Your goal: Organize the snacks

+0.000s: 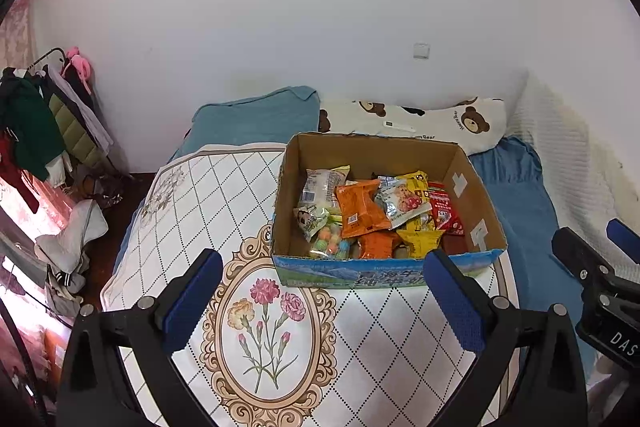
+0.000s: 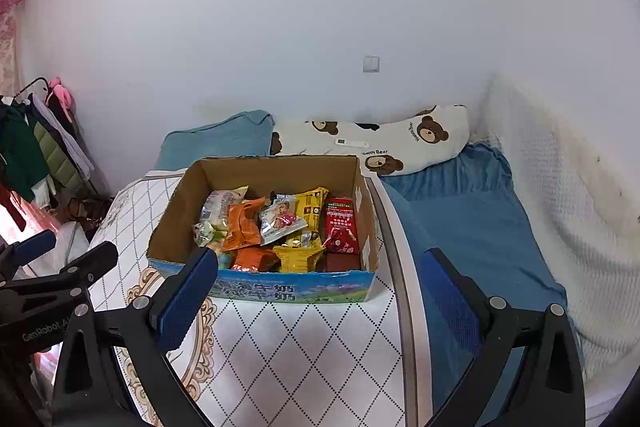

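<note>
The cardboard box (image 1: 390, 255) of snack packets (image 1: 362, 209) sits on the patterned table (image 1: 276, 311), directly ahead of and below both spread, empty grippers, left gripper (image 1: 322, 301) and right gripper (image 2: 318, 301), roughly equally near.

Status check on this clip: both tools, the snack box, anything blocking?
Left tool open, empty. Right tool open, empty. Cardboard box on the floral table, snack packets heaped inside. Nothing in the way.
</note>
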`<control>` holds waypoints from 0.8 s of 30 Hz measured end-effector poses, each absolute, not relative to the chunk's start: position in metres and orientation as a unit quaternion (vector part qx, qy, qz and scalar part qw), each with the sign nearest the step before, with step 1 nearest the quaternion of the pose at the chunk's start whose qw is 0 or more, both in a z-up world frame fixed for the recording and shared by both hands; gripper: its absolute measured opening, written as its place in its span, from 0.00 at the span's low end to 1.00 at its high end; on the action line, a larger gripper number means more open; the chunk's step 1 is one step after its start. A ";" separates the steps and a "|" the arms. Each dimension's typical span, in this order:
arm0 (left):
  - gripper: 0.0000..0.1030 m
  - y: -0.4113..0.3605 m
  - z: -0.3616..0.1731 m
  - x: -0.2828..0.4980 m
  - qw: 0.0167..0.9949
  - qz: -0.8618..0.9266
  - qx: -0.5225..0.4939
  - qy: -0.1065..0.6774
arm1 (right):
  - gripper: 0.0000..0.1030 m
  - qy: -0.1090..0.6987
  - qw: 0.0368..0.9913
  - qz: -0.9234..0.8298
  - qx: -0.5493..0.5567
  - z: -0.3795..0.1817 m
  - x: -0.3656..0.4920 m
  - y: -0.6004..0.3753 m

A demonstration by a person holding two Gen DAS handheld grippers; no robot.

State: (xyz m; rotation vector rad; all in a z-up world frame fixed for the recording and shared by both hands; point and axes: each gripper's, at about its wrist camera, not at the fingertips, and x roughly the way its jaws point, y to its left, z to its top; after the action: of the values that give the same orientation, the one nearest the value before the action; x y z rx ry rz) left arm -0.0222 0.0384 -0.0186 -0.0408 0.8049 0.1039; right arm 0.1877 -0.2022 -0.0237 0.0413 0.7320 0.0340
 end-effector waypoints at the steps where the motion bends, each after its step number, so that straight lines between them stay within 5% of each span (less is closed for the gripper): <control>1: 1.00 0.039 -0.019 -0.021 0.918 0.051 -0.020 0.392 | 1.00 0.357 0.934 0.015 0.020 -0.024 0.189 -0.202; 24: 1.00 0.039 -0.025 -0.013 0.916 0.044 -0.016 0.399 | 1.00 0.366 0.930 0.010 0.025 -0.036 0.202 -0.202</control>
State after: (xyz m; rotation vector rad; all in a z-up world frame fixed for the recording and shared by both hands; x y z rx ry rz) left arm -0.0132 0.0388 -0.0249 -0.0337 0.8204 0.0899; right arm 0.2020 -0.2024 -0.0359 0.0521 0.7496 0.0203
